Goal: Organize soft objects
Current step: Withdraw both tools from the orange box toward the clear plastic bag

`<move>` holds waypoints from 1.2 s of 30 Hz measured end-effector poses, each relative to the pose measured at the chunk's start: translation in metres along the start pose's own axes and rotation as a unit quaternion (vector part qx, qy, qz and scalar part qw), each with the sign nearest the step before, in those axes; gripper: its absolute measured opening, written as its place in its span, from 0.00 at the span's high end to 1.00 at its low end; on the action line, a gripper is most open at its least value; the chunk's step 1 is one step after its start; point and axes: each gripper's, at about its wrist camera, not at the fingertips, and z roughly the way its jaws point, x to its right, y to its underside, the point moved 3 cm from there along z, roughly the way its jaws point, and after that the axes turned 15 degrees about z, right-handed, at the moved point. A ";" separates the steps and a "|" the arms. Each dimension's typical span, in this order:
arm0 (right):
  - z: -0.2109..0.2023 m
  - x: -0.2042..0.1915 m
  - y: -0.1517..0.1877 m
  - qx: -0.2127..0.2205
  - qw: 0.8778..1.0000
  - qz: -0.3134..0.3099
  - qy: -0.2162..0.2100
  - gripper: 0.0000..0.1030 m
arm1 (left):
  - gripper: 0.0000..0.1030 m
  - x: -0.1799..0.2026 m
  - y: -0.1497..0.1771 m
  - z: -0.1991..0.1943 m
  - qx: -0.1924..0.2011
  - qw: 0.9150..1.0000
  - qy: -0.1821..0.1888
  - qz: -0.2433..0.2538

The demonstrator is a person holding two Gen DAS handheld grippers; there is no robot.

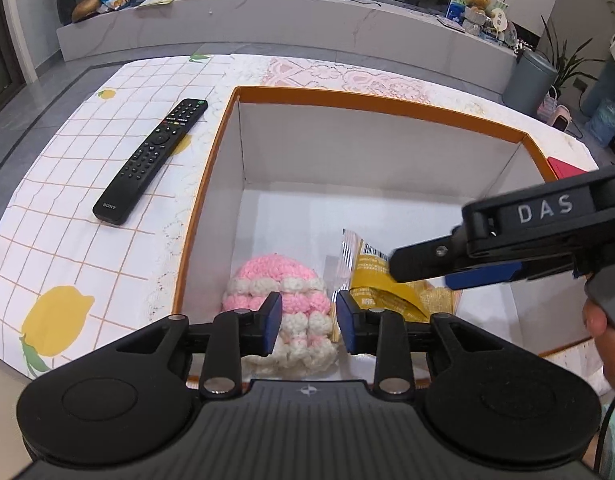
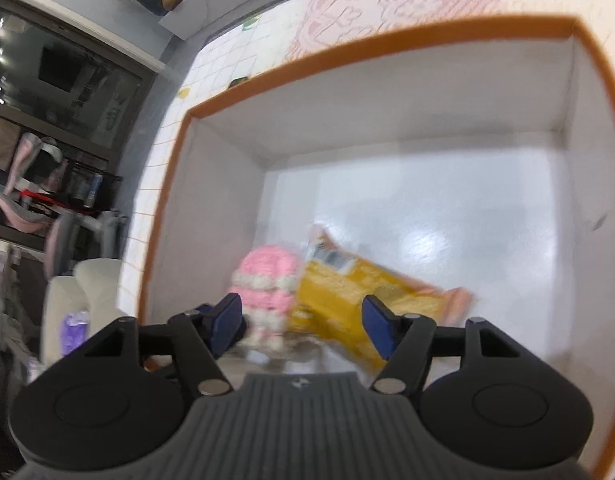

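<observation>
Soft things, two of them, lie in the low middle of the frame inside one white box point(image 1: 347, 148) with an orange rim: one pink and white knitted hat point(image 1: 279, 292) and one yellow snack bag point(image 1: 371, 276), side by side and touching. The left gripper point(image 1: 307, 320) hangs over the hat, its jaws a little apart and holding nothing. The right gripper point(image 2: 303, 324) hangs over the bag, jaws wide and empty. One black remote point(image 1: 153, 160) lies on the tablecloth point(image 1: 67, 200), upper left.
</observation>
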 end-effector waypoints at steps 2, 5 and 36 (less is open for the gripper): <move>0.000 0.006 -0.002 0.006 1.000 -0.006 0.028 0.39 | 0.70 0.000 0.001 0.000 -0.001 1.000 0.002 0.003; 0.005 0.019 -0.002 0.007 0.998 -0.004 0.065 0.46 | 0.71 0.000 0.001 0.003 -0.003 1.000 0.000 0.004; -0.157 0.051 0.108 0.224 0.959 -0.171 0.010 0.64 | 0.71 0.127 0.009 -0.105 0.203 0.978 0.025 0.037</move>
